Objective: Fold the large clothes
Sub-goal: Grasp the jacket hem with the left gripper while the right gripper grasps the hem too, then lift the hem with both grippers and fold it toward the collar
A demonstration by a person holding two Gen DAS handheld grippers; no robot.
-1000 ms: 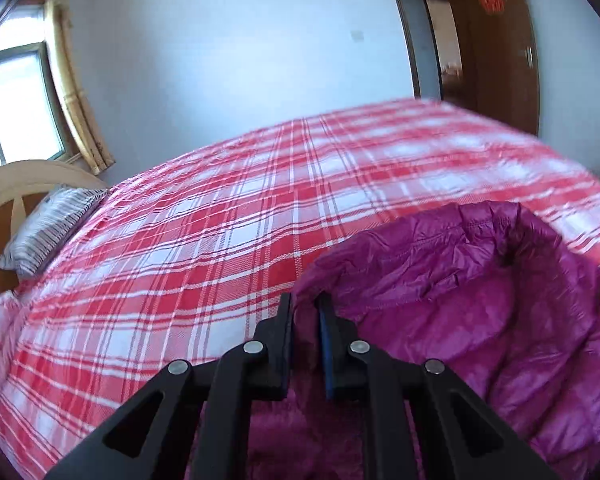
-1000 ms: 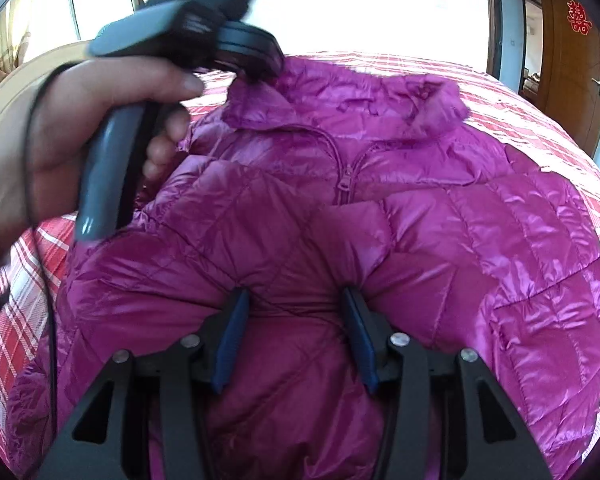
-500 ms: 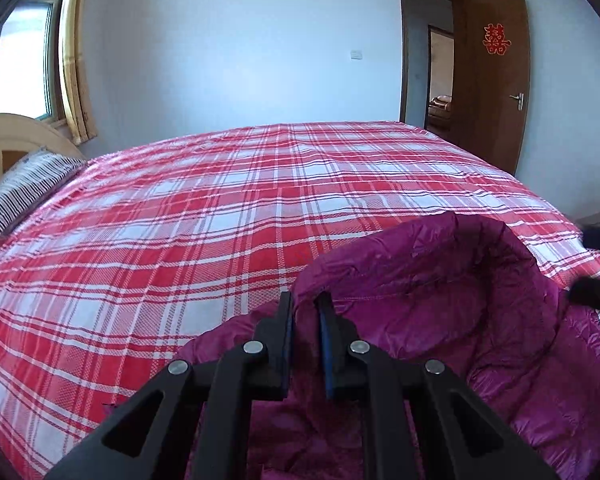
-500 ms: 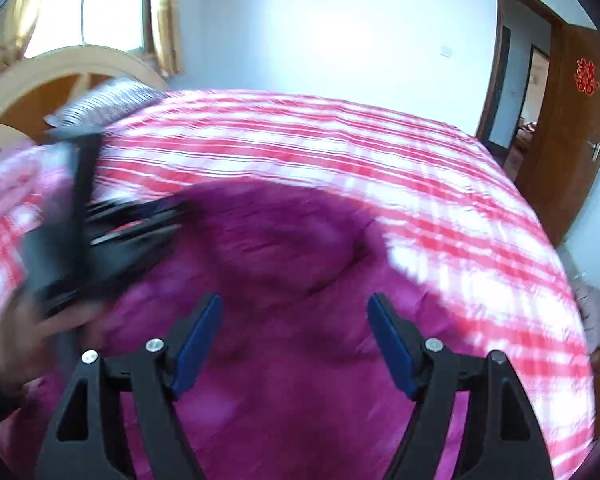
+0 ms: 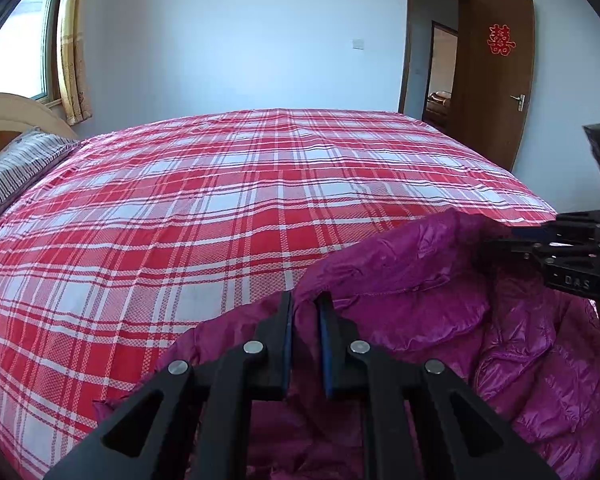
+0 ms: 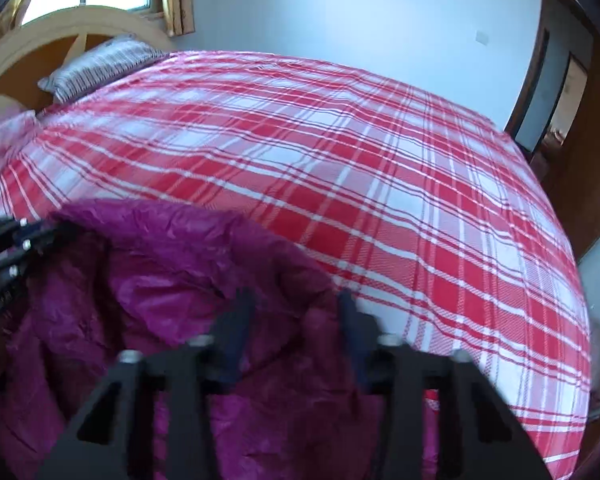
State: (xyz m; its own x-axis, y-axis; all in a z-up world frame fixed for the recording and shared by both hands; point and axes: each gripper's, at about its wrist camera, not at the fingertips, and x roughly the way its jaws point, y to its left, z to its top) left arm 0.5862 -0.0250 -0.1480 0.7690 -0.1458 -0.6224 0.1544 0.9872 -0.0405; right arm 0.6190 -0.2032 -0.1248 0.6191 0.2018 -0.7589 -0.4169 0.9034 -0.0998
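The purple jacket [image 5: 440, 320] is spread at the near edge of the plaid bed [image 5: 220, 208]. Its collar edge is pinched by the left gripper [image 5: 304, 312]; fabric is straddled by the half-open right gripper [image 6: 296, 312], rightward.

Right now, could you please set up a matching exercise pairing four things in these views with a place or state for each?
Things:
1. left gripper
2. shiny magenta quilted down jacket
3. grey striped pillow
4. dark brown wooden door

Places or states:
A. standing open, a red paper decoration on it
B. lying against the pale wooden headboard
C. shut on a fold of fabric
D. bunched at the near edge of the red plaid bedcover

Pairs: 1-C, 2-D, 3-B, 4-A
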